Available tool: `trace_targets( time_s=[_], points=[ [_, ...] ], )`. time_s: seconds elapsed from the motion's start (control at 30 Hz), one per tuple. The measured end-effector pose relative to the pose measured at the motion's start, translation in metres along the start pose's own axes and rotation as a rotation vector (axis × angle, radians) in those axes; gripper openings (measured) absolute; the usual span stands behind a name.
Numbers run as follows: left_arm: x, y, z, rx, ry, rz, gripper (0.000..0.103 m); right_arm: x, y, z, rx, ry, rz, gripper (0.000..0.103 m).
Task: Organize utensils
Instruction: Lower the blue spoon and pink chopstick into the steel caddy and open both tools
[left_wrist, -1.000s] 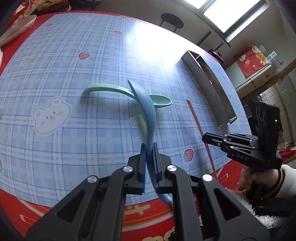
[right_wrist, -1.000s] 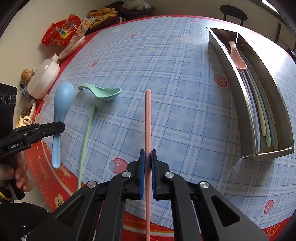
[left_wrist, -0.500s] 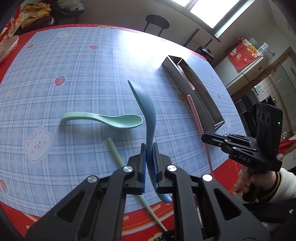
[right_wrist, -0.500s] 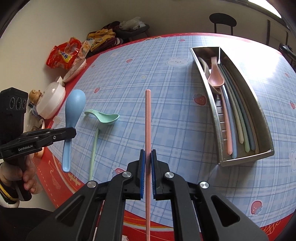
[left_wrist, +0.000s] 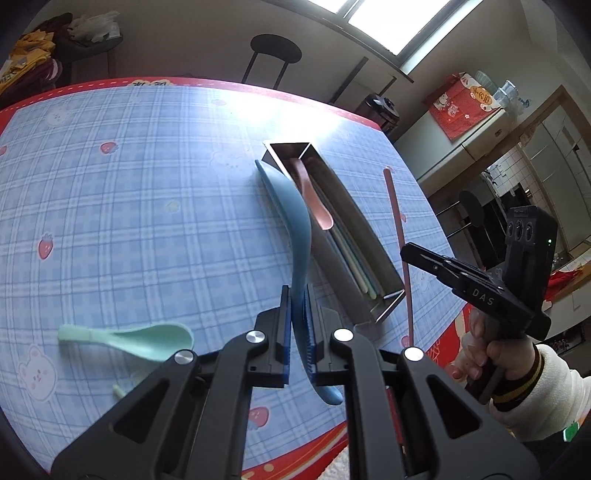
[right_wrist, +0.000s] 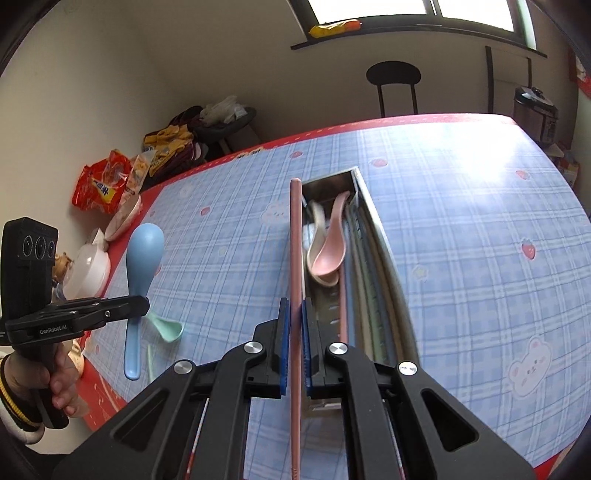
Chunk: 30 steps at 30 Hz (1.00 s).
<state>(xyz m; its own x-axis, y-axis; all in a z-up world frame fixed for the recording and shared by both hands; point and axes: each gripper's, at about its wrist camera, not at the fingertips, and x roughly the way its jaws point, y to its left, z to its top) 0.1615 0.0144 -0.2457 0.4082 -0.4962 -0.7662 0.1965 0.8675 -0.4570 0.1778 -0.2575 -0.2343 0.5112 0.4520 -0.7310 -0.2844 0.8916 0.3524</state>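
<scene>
So my left gripper (left_wrist: 298, 332) is clamped on the blue spoon (left_wrist: 295, 221), bowl pointing away from the fingers and hanging over the near wall of the steel tray (left_wrist: 384, 273). My right gripper (right_wrist: 294, 343) is pinching the pink chopstick (right_wrist: 295, 240), which runs straight out ahead, right along the tray's left edge. Pink spoon (right_wrist: 328, 254) sits in the tray ahead of it. Green spoon (left_wrist: 147, 338) is on the table, left of my left fingers.

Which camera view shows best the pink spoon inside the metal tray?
The right wrist view: it looks down into the metal tray, so the pink spoon shows bowl and handle, lying over a white spoon. The left wrist view shows it smaller, edge-on, partly behind the blue spoon.
</scene>
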Motion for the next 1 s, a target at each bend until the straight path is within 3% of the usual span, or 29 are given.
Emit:
trace_targets(
  time_s=[0.2, 0.37, 0.57, 0.8, 1.0],
  points=[
    [0.039, -0.014, 0.051, -0.011, 0.012, -0.01, 0.011, 0.006, -0.016, 0.046, -0.055, -0.079, -0.04, 0.007],
    [0.075, -0.02, 0.088, -0.034, 0.019, -0.017, 0.011, 0.029, -0.028, 0.065, -0.084, -0.065, -0.063, 0.007],
    [0.118, -0.027, 0.113, -0.031, 0.045, -0.009, 0.011, 0.057, -0.038, 0.058, -0.087, 0.003, -0.085, 0.007],
    [0.16, -0.024, 0.118, -0.035, 0.106, 0.013, 0.011, 0.078, -0.043, 0.041, -0.076, 0.077, -0.101, 0.007],
    [0.18, -0.025, 0.118, -0.032, 0.137, 0.049, 0.011, 0.084, -0.041, 0.03, -0.075, 0.091, -0.107, 0.007]
  ],
)
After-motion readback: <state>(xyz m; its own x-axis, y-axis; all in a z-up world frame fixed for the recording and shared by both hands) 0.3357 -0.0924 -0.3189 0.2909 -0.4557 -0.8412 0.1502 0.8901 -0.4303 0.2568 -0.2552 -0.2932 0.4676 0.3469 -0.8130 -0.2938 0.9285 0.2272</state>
